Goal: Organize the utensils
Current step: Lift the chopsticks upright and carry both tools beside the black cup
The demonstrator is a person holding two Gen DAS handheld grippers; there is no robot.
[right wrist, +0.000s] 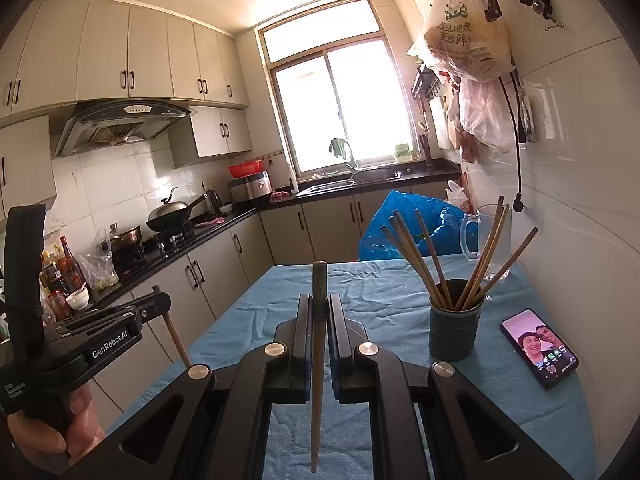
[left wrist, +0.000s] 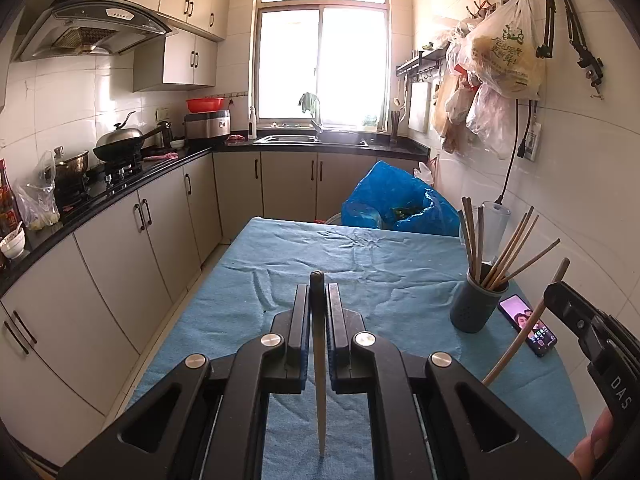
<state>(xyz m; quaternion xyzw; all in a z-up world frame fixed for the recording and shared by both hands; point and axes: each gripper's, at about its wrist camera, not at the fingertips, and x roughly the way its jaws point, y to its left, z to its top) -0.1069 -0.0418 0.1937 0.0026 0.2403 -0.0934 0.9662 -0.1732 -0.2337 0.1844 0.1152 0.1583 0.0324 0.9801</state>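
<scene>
The left wrist view looks down the left hand-held gripper (left wrist: 319, 300), clenched on a pale chopstick (left wrist: 319, 380) with a dark end, above the blue-clothed desk (left wrist: 340, 252). At its right edge the right hand-held gripper (left wrist: 560, 292) pinches a tan chopstick (left wrist: 520, 332).

The right wrist view shows that tan, faintly speckled chopstick (right wrist: 318, 360) clamped upright between the jaws. The holder (right wrist: 454, 332) stands near the phone (right wrist: 540, 352), bristling with brown chopsticks (right wrist: 424, 256).
</scene>
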